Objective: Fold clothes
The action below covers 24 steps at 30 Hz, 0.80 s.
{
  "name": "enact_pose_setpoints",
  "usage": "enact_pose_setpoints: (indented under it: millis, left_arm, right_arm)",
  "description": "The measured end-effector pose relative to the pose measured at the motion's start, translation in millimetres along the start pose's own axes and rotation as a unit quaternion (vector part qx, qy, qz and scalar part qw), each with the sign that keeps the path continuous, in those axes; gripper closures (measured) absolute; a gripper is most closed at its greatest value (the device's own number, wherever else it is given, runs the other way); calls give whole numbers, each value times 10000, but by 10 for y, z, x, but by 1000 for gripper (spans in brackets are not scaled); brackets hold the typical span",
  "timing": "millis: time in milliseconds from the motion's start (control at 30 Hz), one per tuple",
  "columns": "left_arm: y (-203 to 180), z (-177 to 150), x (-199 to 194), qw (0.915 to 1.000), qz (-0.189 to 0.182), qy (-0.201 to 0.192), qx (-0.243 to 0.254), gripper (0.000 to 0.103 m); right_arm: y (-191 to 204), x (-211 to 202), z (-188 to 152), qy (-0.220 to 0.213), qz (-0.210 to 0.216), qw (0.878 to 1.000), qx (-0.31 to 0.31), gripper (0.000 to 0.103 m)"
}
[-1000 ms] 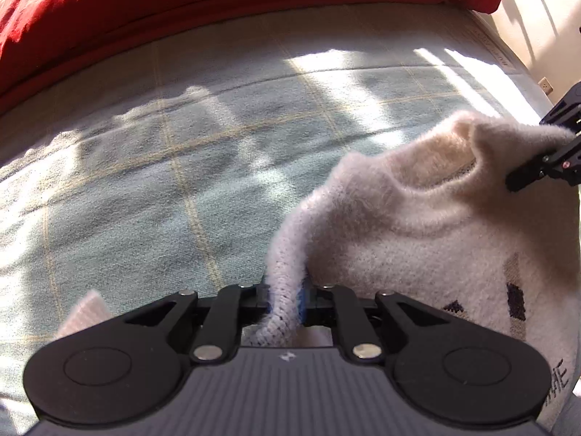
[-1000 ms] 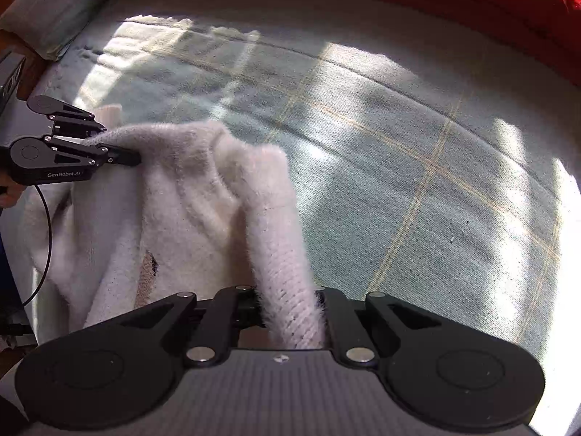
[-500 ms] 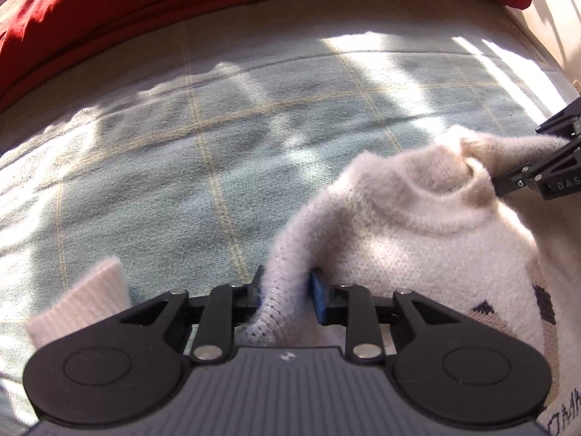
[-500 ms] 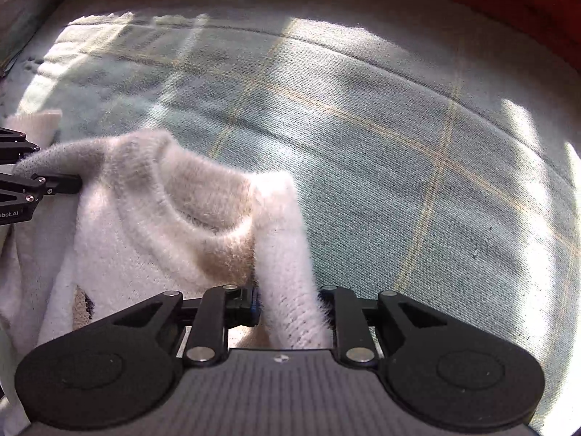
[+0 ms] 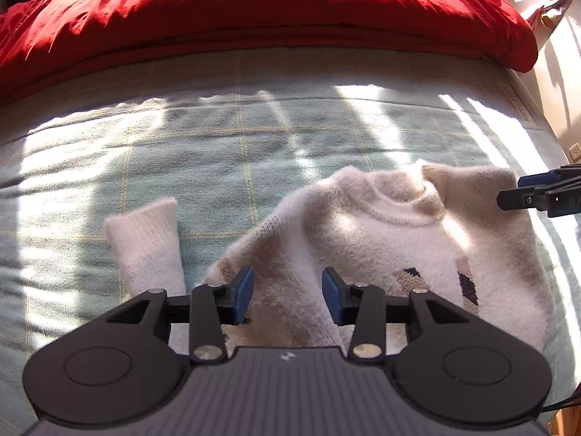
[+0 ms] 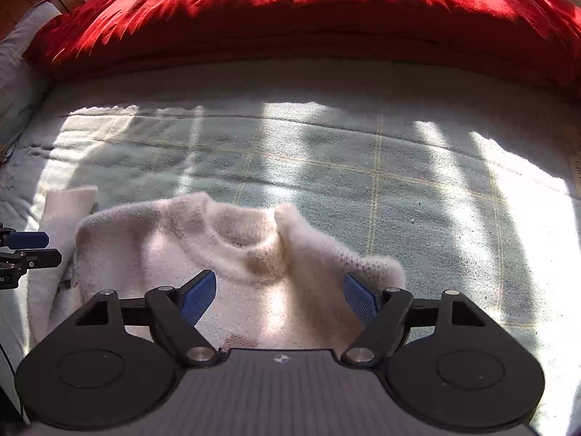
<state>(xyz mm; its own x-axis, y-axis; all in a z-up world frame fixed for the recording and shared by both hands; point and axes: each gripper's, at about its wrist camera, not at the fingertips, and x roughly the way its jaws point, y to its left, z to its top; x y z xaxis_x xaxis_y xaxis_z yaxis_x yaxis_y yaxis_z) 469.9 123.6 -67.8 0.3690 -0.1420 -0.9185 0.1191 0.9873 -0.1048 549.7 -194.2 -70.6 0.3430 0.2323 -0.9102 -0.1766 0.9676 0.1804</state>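
A fluffy white sweater (image 5: 392, 239) with small dark and tan marks lies on the bed, neck away from me; it also shows in the right wrist view (image 6: 203, 254). My left gripper (image 5: 287, 294) is open over its left shoulder. One sleeve cuff (image 5: 145, 236) lies to the left. My right gripper (image 6: 279, 292) is open wide over the sweater's right shoulder, below the collar (image 6: 243, 247). Each gripper's tip shows at the edge of the other view: the right gripper (image 5: 537, 192) and the left gripper (image 6: 29, 250).
The bed has a pale green blanket (image 5: 218, 152) with thin yellow lines and sun stripes. A red duvet (image 5: 254, 11) is bunched along the far side. The bed's right edge and a pale wall (image 5: 559, 83) are at right.
Both grippers have let go of the sweater's shoulders and opened. The sweater has dropped from held up to lying flat on the blanket. Both views have pulled back.
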Motion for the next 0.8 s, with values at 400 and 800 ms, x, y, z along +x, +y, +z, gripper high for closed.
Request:
enact_pose_setpoints:
  millis: [400,800]
  left_arm:
    - [-773,-890,-350,9988,-469,63,129,40]
    - [-1344,-1872,-438,9909,-485,-806,966,35]
  right_arm:
    - [204,-600,-970,-198,196,9983,514,17]
    - [211,-659,-2106,-1005,34,9942,370,13]
